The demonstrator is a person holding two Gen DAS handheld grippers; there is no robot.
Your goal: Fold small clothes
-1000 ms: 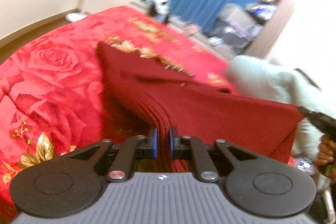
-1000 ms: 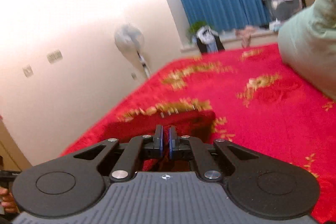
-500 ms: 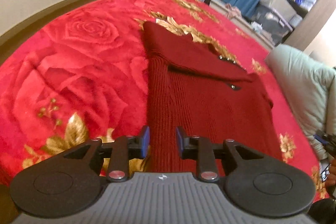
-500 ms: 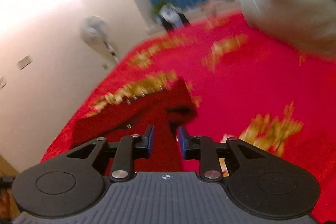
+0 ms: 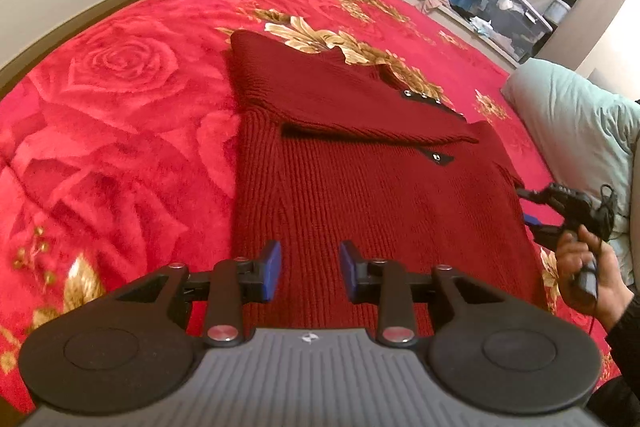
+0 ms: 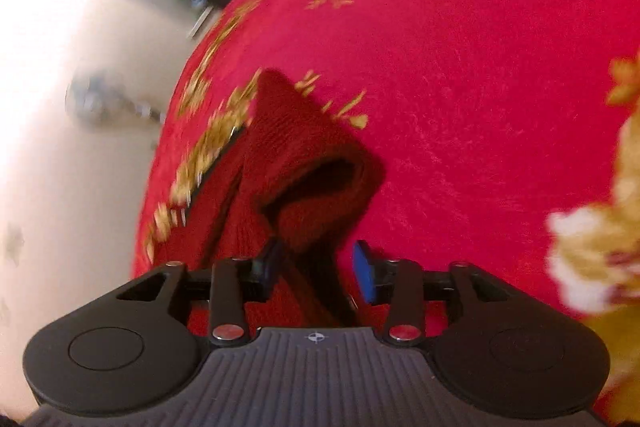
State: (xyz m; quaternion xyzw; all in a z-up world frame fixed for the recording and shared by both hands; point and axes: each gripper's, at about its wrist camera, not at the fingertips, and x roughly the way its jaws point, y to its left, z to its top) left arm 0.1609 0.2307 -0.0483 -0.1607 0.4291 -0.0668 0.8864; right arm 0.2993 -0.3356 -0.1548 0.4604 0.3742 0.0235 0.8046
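- Here we are holding the left tongs (image 5: 310, 271) apart above a dark red sweater (image 5: 372, 195) lying on the bed (image 5: 120, 99).
- Our right tongs (image 6: 316, 269) are just opening, with sweater cloth between them, unclamped.

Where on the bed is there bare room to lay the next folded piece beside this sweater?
The bedspread is bare left of the sweater, out to the bed's edge, and beyond its collar toward the window. The right is crowded: the pillow, the right claw and the hand sit against the sweater's edge.
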